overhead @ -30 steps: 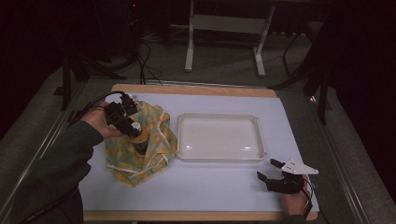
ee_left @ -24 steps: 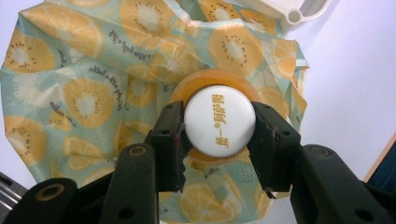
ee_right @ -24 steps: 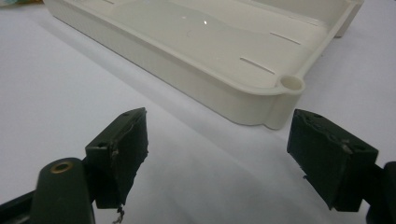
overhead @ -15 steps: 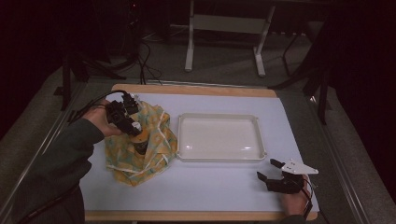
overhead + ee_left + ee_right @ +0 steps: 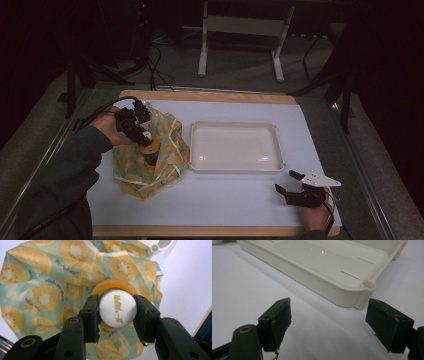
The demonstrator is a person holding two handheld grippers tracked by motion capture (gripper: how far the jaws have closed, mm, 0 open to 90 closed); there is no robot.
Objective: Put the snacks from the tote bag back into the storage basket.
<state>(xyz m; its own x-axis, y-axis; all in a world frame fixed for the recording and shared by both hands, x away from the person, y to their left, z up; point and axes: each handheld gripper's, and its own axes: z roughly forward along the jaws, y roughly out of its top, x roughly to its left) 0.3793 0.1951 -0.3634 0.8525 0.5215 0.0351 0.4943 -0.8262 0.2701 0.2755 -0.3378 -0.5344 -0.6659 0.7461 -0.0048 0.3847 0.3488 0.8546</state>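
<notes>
My left tool [image 5: 117,312] is clamped on the white cap [image 5: 117,308] of an orange bottle [image 5: 150,151]; both pads sit on opposite sides of the cap. Looking straight down the left gripper view, the bottle's long axis runs away from the tool, so it looks upright, with the tool above it. The bottle sits in the middle of a crumpled lemon-print cloth [image 5: 165,150], which bunches up around it on the left side of the surface [image 5: 230,200]. I can't tell whether the bottle base rests on the cloth or is already lifted.

The white tray [image 5: 235,147] is just to the right of the cloth; the cloth edge touches or nearly touches the tray's left rim. So the bottle lies left of the tray, and my left hand [image 5: 107,127] is the one on it.

My right tool [image 5: 300,192] is spread wide with nothing in it, low at the front right of the surface, near the tray's front right corner and well apart from the bottle.

My guess: the next move is lifting the bottle clear of the cloth, and the cloth could snag on it.
</notes>
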